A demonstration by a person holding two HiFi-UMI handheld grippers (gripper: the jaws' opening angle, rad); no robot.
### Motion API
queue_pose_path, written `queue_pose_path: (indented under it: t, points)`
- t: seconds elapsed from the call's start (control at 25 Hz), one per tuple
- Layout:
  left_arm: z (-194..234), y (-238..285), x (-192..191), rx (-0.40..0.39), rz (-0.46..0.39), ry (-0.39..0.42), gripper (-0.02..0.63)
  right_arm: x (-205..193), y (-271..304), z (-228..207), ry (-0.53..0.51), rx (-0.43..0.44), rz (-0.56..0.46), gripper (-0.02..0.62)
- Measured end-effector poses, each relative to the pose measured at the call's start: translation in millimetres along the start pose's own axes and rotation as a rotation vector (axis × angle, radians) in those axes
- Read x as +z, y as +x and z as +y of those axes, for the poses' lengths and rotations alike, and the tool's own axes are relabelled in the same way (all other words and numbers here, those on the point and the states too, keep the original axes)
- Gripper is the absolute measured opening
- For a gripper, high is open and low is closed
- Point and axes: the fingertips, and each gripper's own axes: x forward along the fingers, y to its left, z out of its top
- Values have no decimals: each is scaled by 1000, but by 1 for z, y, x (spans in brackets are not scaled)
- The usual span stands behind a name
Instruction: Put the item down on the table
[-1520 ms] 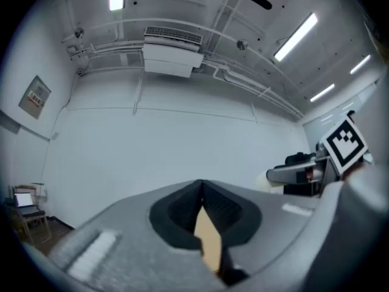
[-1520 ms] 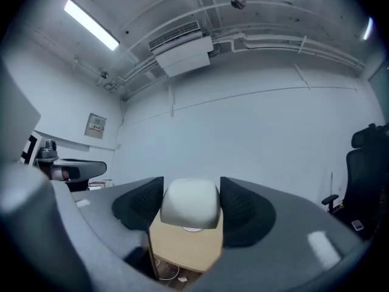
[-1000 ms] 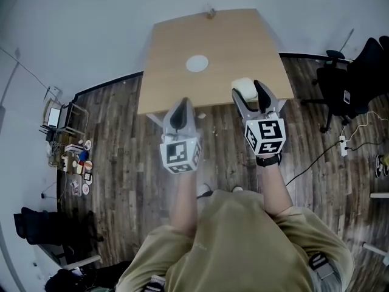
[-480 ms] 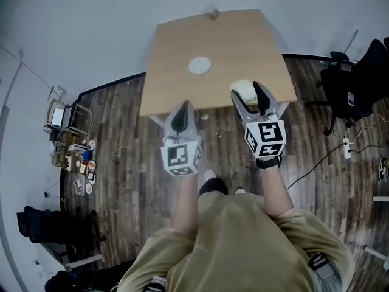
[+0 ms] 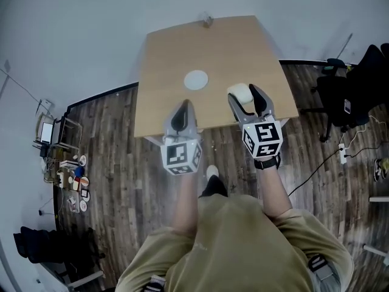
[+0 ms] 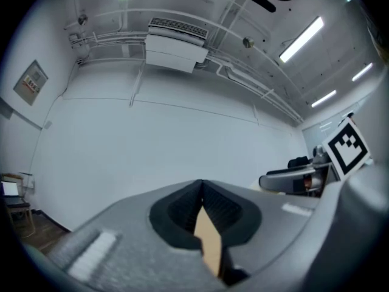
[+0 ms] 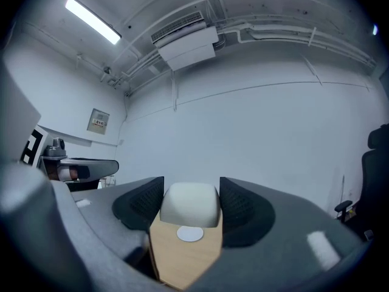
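Observation:
My right gripper (image 5: 245,96) is shut on a pale cream cup-like item (image 5: 240,92), held above the near right part of the wooden table (image 5: 176,53). In the right gripper view the item (image 7: 189,204) fills the gap between the dark pads (image 7: 238,208), with the table (image 7: 182,260) below it. My left gripper (image 5: 180,108) hangs over the table's near edge, jaws shut on nothing. In the left gripper view its tips (image 6: 202,190) meet, and a strip of table (image 6: 209,242) shows beneath them.
A white round disc (image 5: 196,79) lies mid-table, also seen as a disc (image 7: 190,234) below the held item. A small object (image 5: 207,20) sits at the table's far edge. Black office chairs (image 5: 352,87) stand right. Clutter (image 5: 67,169) lies on the floor left.
Both grippers have come forward over the table's near edge. The right one still holds the cream item, now farther over the tabletop.

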Motion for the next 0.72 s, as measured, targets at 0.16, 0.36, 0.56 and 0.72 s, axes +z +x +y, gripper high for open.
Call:
queue_pose_path:
  t: [0.16, 0.36, 0.56, 0.72]
  points:
    - [43, 53, 5, -14, -16, -20, 2, 11, 63, 5, -9, 0, -2, 292]
    - [90, 105, -2, -39, -20, -25, 2, 14, 138, 13, -18, 1, -7, 293]
    - [147, 142, -11, -53, -13, -46, 2, 12, 209, 29, -30, -16, 2, 291]
    - [169, 163, -27, -64, 2, -81, 2, 1, 246, 39, -52, -7, 32, 291]
